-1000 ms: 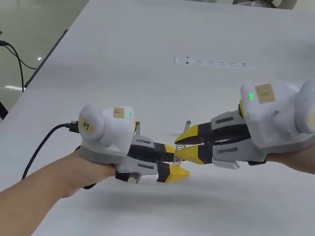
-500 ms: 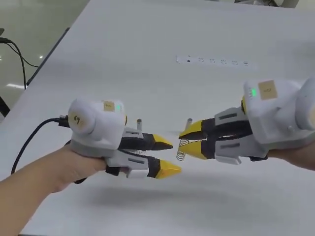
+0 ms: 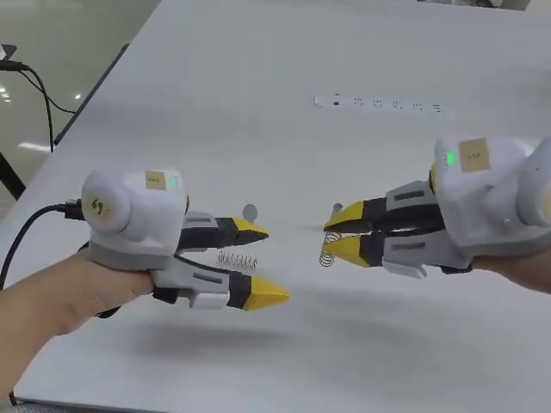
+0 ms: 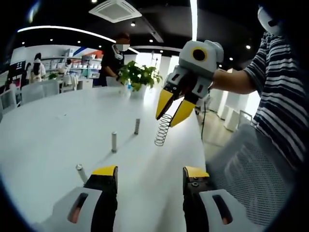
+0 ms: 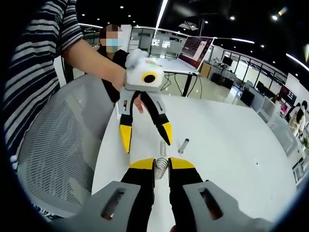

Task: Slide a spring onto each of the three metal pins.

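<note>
R tongs (image 3: 329, 238) clamp spring (image 3: 325, 258), axis hanging approx vertical; bare pin (image 3: 337, 209) stands just beside it. L tongs (image 3: 269, 262) open, empty.

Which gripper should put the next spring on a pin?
The right gripper. It is shut on a spring, and a bare pin stands just ahead of its tips. The left gripper is open and holds nothing.
</note>
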Available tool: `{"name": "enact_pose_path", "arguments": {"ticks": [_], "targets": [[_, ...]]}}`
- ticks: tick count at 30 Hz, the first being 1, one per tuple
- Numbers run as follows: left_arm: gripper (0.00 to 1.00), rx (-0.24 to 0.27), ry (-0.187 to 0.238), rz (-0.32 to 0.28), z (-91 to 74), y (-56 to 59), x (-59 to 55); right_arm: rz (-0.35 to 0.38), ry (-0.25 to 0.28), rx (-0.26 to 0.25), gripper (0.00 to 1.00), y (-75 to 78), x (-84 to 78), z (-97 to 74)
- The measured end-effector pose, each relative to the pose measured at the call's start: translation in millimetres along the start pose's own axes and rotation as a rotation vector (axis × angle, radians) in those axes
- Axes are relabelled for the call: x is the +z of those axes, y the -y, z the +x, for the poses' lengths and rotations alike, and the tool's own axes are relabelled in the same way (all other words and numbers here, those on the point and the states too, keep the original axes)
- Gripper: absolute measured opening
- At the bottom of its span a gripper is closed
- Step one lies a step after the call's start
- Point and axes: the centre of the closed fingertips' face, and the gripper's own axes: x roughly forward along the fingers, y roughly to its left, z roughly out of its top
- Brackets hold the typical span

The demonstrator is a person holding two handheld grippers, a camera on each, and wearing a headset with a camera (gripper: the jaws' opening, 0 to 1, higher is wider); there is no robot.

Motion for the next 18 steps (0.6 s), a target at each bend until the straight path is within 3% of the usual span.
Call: {"name": "enact_pose_path", "arguments": {"ticks": [4, 6, 9, 18], "targets": [[0.59, 0.027, -0.018, 0.003, -6.9, -4.9, -5.8, 0.004, -0.004, -0.012, 0.07, 2.1, -2.4, -0.8], [0.64, 0.035, -0.013, -0.009, -9.8, -6.5, -7.4, 0.005, -0.007, -0.019, 0.07, 3.9, -3.8, -1.5], [0.79, 0.084, -0.008, -0.014, -15.3, -14.7, -9.7, 0.005, -0.012, -0.032, 0.07, 6.7, -6.3, -2.7], [0.98, 0.163, 0.018, -0.047, -34.4, -33.7, -12.3, 0.014, -0.024, -0.064, 0.07, 14.0, -13.6, -4.0]]}}
